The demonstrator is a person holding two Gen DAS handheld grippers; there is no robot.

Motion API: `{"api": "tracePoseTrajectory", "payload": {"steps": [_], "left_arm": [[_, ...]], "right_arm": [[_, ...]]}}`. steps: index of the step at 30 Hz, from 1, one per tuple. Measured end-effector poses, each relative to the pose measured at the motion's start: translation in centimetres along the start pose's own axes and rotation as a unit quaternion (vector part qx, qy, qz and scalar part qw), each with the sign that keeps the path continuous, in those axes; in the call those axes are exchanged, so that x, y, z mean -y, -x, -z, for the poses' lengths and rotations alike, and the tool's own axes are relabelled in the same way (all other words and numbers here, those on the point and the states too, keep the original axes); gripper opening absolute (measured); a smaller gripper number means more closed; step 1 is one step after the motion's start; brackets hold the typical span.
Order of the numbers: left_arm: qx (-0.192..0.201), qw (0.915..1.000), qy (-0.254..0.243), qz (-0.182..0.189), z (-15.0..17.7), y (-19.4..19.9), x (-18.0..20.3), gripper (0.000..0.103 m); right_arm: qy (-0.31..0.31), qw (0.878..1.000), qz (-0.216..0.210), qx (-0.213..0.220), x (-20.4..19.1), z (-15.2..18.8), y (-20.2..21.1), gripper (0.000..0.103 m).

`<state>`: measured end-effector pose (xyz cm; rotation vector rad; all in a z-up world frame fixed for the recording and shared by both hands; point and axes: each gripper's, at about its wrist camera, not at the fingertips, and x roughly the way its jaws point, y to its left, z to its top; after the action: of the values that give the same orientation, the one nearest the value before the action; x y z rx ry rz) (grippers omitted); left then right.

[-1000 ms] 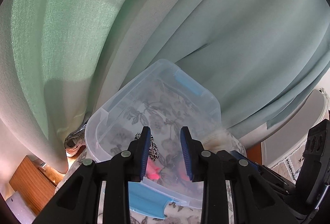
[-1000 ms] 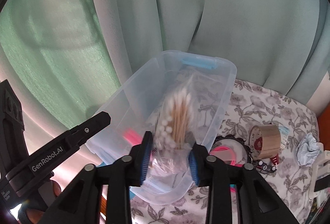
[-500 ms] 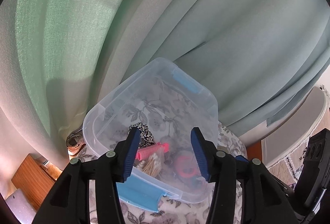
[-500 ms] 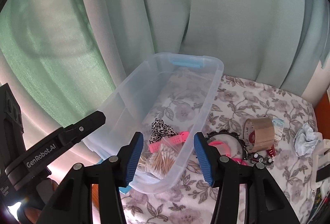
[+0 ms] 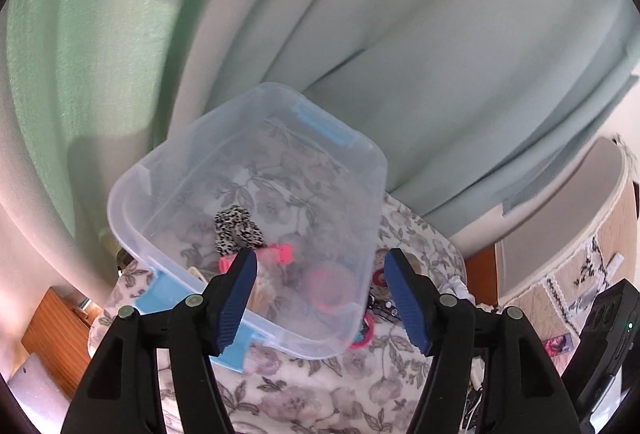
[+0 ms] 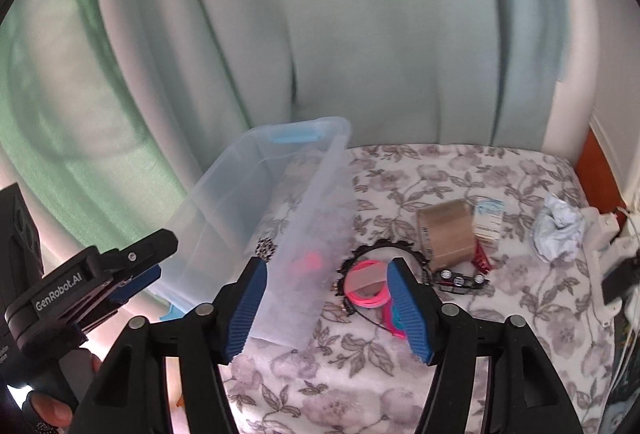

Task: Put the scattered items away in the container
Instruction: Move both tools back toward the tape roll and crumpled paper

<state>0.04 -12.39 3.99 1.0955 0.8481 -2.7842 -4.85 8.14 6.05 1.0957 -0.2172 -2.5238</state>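
Risk: right gripper [image 6: 326,300], jaws opening and empty, could catch the clear container [image 6: 256,202] wall while reaching for pink bands [image 6: 368,284]; left gripper [image 5: 322,296] opening, empty too.

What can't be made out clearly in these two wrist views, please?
- Bag of cotton swabs: left view, mostly hidden behind the left gripper's finger.
- Label on the white packet: right view, too small and blurred.
- Contents of the clear bin: right view, smeared behind its frosted wall.
- Pink bands: partly behind the right gripper, whose opening jaws hold nothing.

clear glossy plastic bin [image 5: 176,170], matt floral cloth cover [image 6: 460,170], ribbed blue fingers [image 6: 408,310]
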Motion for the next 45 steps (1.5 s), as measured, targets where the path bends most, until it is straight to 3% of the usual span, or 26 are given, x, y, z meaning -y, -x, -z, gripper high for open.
{"api": "tracePoseTrajectory", "payload": {"steps": [3, 7, 14, 17, 24, 36, 45], "left_arm": [[0.0, 0.9996, -0.017, 0.023, 0.7, 0.2, 1.9, 0.068], [-0.013, 0.9958, -0.019, 0.089, 1.9, 0.1, 4.4, 0.068], [-0.037, 0.9915, -0.048, 0.115, 3.6, -0.9, 8.3, 0.071], [-0.052, 0.9893, -0.072, 0.116, 4.7, -1.6, 9.8, 0.073], [-0.085, 0.9858, -0.094, 0.11, 6.7, -3.6, 10.9, 0.073], [-0.098, 0.991, -0.064, 0.064, 7.6, -7.4, 9.5, 0.073], [-0.138, 0.9867, -0.075, 0.041, 8.6, -11.8, 9.3, 0.073]], "right_arm": [[-0.031, 0.999, 0.006, 0.015, 2.6, 0.3, 1.3, 0.07], [-0.075, 0.997, 0.016, 0.032, 6.3, 1.4, 3.1, 0.073], [-0.138, 0.988, 0.04, 0.054, 12.3, 4.1, 5.8, 0.074], [-0.158, 0.985, 0.043, 0.061, 14.2, 5.0, 6.5, 0.081], [-0.201, 0.977, 0.044, 0.05, 17.5, 7.2, 6.4, 0.082], [-0.204, 0.978, 0.041, 0.01, 19.4, 8.8, 3.3, 0.082], [-0.213, 0.975, 0.049, -0.027, 21.1, 9.5, -0.2, 0.082]]}}
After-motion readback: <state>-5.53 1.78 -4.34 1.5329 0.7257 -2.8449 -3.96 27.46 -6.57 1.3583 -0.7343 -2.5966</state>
